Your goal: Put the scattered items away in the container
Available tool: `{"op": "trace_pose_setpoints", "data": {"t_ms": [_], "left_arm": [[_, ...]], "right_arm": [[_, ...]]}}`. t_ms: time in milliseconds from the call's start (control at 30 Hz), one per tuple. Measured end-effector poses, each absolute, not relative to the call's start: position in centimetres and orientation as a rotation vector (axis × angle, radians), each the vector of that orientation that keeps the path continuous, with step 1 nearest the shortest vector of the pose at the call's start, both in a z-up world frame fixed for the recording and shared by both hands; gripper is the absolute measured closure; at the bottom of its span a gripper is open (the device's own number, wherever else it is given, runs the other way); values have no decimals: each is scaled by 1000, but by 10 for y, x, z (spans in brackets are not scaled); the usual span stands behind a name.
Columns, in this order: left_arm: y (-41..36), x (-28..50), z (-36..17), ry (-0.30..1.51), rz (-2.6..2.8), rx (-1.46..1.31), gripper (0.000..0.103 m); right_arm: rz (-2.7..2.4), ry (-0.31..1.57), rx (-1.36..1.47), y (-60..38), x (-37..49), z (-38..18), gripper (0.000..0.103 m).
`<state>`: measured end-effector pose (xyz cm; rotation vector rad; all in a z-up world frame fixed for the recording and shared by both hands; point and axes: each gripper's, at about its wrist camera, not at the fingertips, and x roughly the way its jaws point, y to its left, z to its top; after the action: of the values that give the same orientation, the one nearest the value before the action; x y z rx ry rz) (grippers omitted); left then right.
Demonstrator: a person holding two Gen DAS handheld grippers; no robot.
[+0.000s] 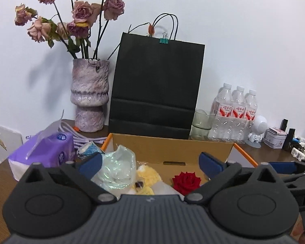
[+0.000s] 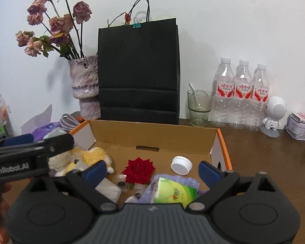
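Observation:
An open cardboard box [image 1: 172,144] [image 2: 152,134] with orange edges sits on the wooden desk. Inside lie a red rose [image 1: 186,180] [image 2: 139,169], a yellow plush toy [image 1: 148,174] [image 2: 95,154], a crumpled clear plastic bag [image 1: 116,168], a white cap [image 2: 182,165], a green tissue pack [image 2: 173,192] on a purple cloth [image 2: 190,183], and small wrappers. My left gripper [image 1: 150,163] is open and empty above the box's near left part. My right gripper [image 2: 152,169] is open and empty above the box's near right part. The left gripper shows in the right wrist view [image 2: 30,142].
Behind the box stand a black paper bag [image 1: 156,89] [image 2: 139,71], a vase of dried roses [image 1: 89,95] [image 2: 85,85], a glass [image 2: 199,107] and three water bottles [image 2: 242,95]. A purple tissue pack [image 1: 44,150] and cable [image 1: 87,137] lie left. A white speaker [image 2: 274,113] and tin [image 2: 300,127] stand right.

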<state>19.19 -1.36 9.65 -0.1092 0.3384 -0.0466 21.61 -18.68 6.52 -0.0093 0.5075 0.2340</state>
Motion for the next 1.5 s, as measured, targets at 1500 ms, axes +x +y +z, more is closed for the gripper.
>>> {"op": "trace_pose_setpoints", "data": {"t_ms": [1500], "left_arm": [[18, 19, 133, 495, -6, -54, 0]], "right_arm": [[150, 553, -40, -184, 24, 124, 0]]}}
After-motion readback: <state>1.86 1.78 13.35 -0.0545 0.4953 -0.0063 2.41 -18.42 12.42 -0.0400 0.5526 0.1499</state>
